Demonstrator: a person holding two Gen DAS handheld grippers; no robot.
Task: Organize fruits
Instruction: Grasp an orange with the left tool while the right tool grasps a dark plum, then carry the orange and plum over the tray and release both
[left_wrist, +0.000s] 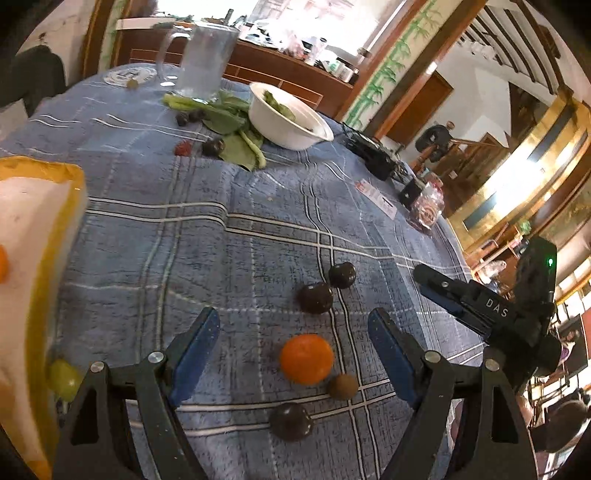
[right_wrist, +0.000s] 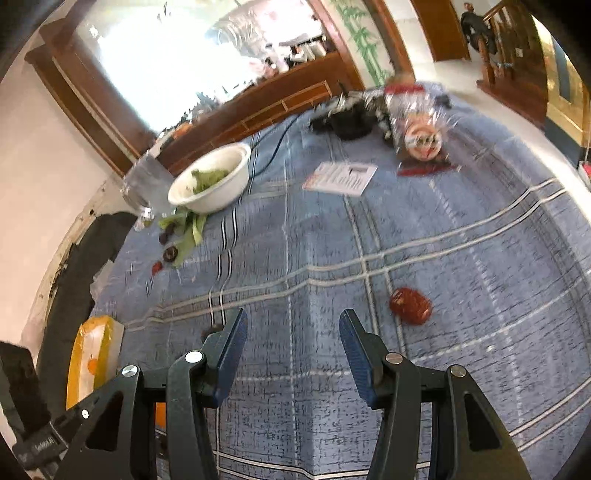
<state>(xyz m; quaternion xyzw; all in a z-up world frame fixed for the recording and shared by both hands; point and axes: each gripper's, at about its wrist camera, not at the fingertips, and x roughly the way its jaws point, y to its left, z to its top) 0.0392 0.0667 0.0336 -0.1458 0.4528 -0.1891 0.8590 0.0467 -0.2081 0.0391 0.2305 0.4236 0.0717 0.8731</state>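
In the left wrist view my left gripper is open and empty above an orange on the blue plaid cloth. Near it lie a small brown fruit and three dark round fruits. A green grape lies beside the yellow-rimmed white tray at the left, which holds an orange piece. My right gripper is open and empty over bare cloth; it also shows in the left wrist view. A red strawberry lies to its right.
A white bowl with greens, loose leaves, a glass pitcher, more dark fruits and a red berry sit at the far side. A paper card and packaged items lie far right.
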